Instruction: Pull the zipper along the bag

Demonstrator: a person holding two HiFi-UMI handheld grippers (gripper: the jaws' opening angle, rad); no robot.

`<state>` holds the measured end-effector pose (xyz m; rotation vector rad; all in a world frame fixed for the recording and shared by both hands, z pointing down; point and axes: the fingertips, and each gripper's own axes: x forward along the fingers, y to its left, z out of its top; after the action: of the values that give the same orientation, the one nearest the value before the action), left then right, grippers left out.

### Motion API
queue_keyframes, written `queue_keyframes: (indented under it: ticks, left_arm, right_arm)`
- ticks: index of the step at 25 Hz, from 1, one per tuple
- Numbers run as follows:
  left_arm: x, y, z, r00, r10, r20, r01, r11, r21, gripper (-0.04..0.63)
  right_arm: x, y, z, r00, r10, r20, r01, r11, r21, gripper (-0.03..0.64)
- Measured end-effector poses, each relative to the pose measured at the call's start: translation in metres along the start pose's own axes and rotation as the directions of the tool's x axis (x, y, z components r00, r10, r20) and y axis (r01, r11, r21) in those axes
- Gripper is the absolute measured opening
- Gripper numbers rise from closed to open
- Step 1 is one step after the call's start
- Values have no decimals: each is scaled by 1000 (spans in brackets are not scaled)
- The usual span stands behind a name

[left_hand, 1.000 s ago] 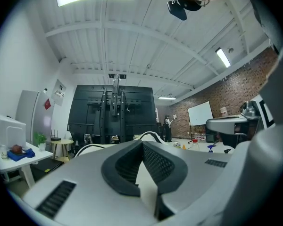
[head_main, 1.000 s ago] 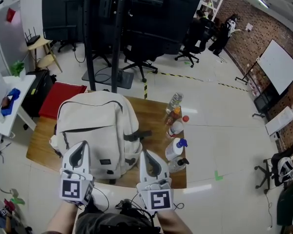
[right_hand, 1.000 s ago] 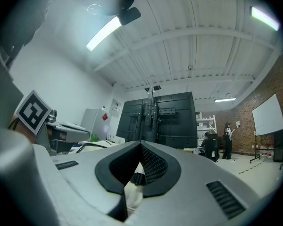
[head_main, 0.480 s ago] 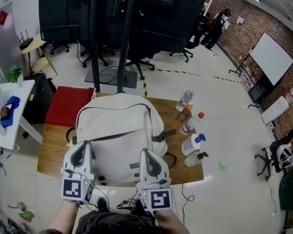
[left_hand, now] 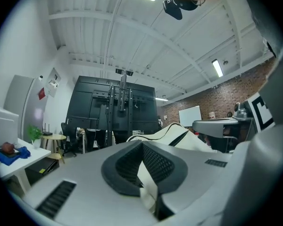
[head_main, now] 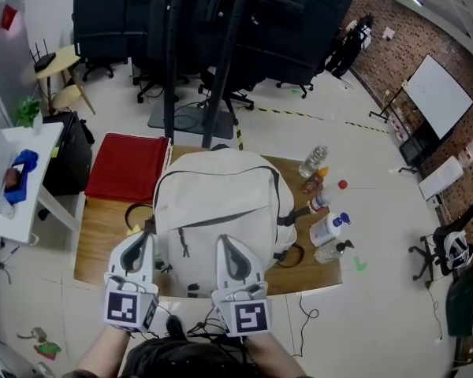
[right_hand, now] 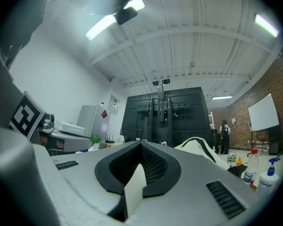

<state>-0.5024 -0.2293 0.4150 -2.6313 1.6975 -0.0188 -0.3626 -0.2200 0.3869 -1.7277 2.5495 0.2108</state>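
The backpack (head_main: 221, 187) looks soft and light. Brace the fabric beside the zipper (head_main: 229, 220), then pinch its pull. The left gripper (head_main: 144, 239) and right gripper (head_main: 225, 244) are both clenched, holding nothing.

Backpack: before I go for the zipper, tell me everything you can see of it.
The backpack is cream fabric with dark zipper lines arcing round its top and across the front pocket. A dark side strap hangs on the side toward the bottles, which stand apart from it. It lies front up on the wooden table, its top pointing away from the person.
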Motion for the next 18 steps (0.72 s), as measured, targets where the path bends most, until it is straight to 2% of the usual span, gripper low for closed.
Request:
queue_keyframes:
  ticks: [7, 13, 18]
  left_arm:
    - [-8, -18, -19, 993, -110, -42, 110, 994, 0, 35]
    - [-9, -22, -30, 990, -123, -75, 122, 992, -21, 39]
    - [-8, -29, -48, 978, -152, -140, 148, 988, -37, 171]
  right_arm:
    - [8, 29, 3, 1000, 4, 1, -4, 1000, 12, 12]
    - [7, 32, -2, 1000, 4, -14, -4, 1000, 7, 12]
    - [6, 31, -8, 1000, 10, -21, -10, 1000, 16, 12]
